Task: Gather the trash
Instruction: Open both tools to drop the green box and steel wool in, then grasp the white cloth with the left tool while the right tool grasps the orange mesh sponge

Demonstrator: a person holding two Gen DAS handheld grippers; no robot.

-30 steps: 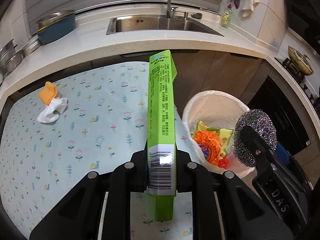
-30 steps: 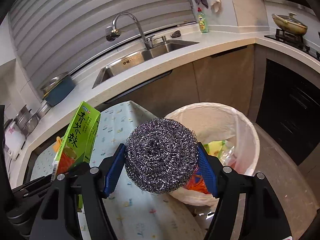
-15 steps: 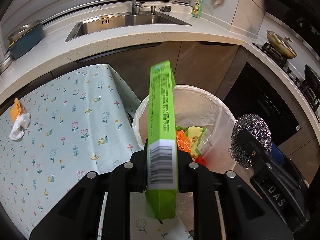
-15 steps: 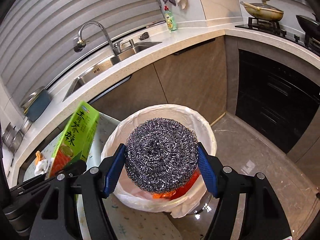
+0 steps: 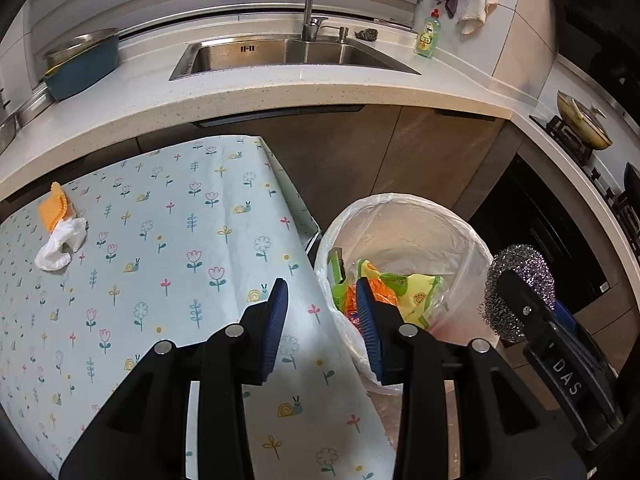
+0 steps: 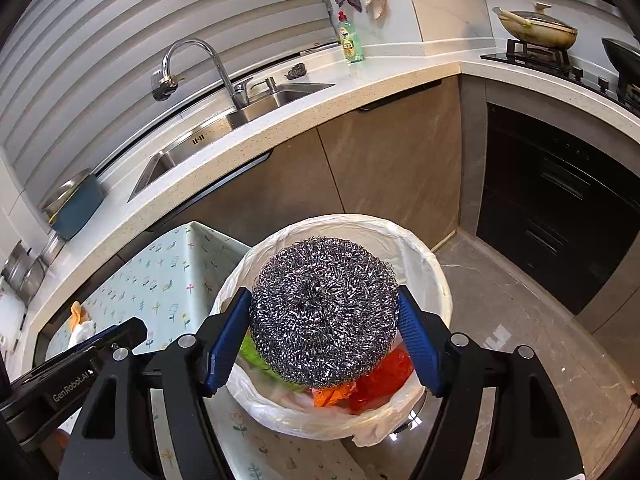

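My left gripper (image 5: 322,320) is open and empty, over the table's right edge beside the trash bin (image 5: 404,210). The green box (image 5: 337,276) now lies inside the bin against its left wall, on orange and yellow wrappers (image 5: 404,292). My right gripper (image 6: 324,332) is shut on a steel wool scrubber (image 6: 324,312) and holds it above the white-lined bin (image 6: 432,268). The scrubber also shows in the left wrist view (image 5: 520,280). An orange piece (image 5: 54,206) and a crumpled white tissue (image 5: 60,246) lie on the table's far left.
The table has a floral cloth (image 5: 160,240). Behind it runs a counter with a sink (image 5: 280,56), a faucet, a green soap bottle (image 5: 426,34) and a blue tub (image 5: 80,68). A stove with a pan (image 6: 536,28) stands at the right.
My left gripper has opened and the green box has dropped into the bin. The right gripper has moved over the bin with the scrubber still held.
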